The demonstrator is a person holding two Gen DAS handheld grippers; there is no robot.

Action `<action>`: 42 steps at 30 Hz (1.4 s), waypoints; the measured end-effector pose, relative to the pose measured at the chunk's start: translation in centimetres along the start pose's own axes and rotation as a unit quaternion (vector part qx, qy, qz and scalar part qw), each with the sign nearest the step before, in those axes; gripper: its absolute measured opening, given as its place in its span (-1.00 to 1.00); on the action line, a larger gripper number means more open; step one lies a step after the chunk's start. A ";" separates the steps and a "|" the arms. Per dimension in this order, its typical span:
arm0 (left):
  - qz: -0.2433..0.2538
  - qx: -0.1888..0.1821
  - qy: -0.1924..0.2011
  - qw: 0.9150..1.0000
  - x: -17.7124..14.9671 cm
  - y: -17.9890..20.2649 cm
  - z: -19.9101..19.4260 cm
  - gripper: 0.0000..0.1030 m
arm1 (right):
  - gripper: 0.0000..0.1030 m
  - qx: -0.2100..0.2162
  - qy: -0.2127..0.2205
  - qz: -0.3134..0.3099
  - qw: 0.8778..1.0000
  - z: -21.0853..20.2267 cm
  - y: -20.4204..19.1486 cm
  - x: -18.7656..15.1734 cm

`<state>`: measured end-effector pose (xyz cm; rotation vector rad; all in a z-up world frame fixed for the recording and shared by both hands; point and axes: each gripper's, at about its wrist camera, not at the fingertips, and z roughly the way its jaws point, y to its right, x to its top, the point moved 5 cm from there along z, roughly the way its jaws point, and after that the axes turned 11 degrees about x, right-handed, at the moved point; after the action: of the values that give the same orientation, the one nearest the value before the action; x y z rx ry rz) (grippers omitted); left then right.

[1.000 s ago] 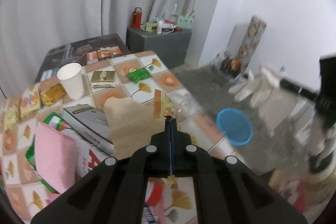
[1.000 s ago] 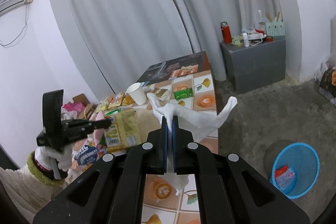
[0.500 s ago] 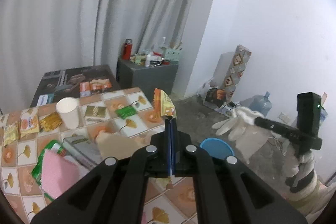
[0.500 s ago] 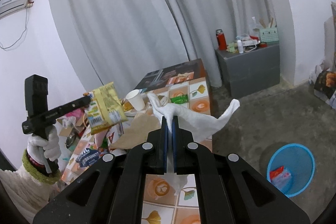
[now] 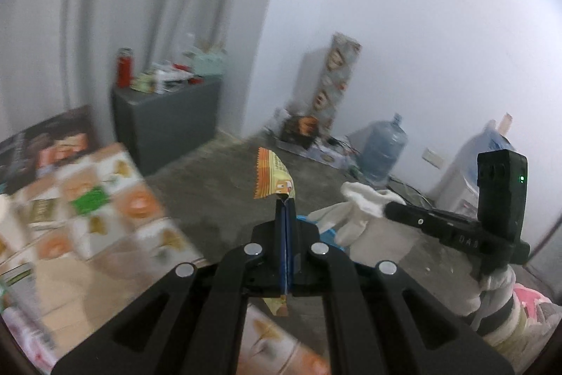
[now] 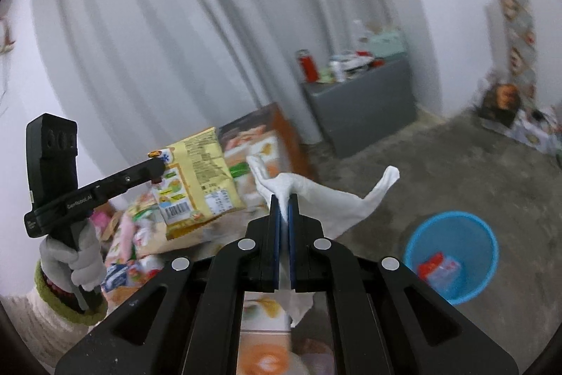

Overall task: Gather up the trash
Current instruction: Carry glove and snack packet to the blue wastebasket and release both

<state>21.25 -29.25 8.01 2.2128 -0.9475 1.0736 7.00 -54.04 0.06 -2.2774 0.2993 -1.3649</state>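
Note:
My left gripper [image 5: 284,202] is shut on a yellow-orange snack wrapper [image 5: 274,178] and holds it in the air past the table edge; the wrapper also shows in the right wrist view [image 6: 196,181]. My right gripper [image 6: 283,199] is shut on a crumpled white tissue [image 6: 326,199], also seen in the left wrist view [image 5: 354,209]. A blue trash basket [image 6: 453,252] stands on the floor at lower right, with a red and clear wrapper [image 6: 437,267] inside. In the left wrist view only a blue sliver of it shows behind my fingers.
A tiled table [image 5: 116,199] with several wrappers lies at the left. A grey cabinet [image 5: 168,122] with a red flask [image 5: 124,72] stands by the curtain. A water jug [image 5: 384,150] and boxes sit along the far wall.
Both grippers have swung right, away from the table and toward the floor area with the basket, each still holding its item. The table has slid to the left of both views.

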 end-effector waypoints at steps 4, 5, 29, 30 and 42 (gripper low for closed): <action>0.013 -0.031 -0.040 0.999 0.3 3.9 6.9 -1.00 | -0.95 -0.040 0.000 0.049 0.998 -0.9 5.5 -0.7; 0.014 -0.036 -0.052 0.998 0.1 4.7 8.5 -1.00 | -0.95 -0.047 -0.002 0.066 0.997 -1.0 7.1 -0.9; -0.013 -0.048 -0.270 0.962 -7.7 14.7 36.1 -0.28 | -0.01 -0.216 -0.088 0.239 0.942 5.4 29.6 -8.4; -0.011 -0.047 -0.265 0.963 -7.5 14.7 35.7 -0.25 | -0.01 -0.217 -0.083 0.239 0.943 5.1 29.4 -8.2; -0.056 -0.071 -0.202 0.975 -3.3 10.4 22.4 0.27 | 0.11 -0.194 -0.033 0.163 0.967 0.2 22.6 -4.6</action>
<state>22.29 -49.82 -5.94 2.3757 -1.0120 0.4951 6.05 -71.75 -14.75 -2.4306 0.9469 -1.1315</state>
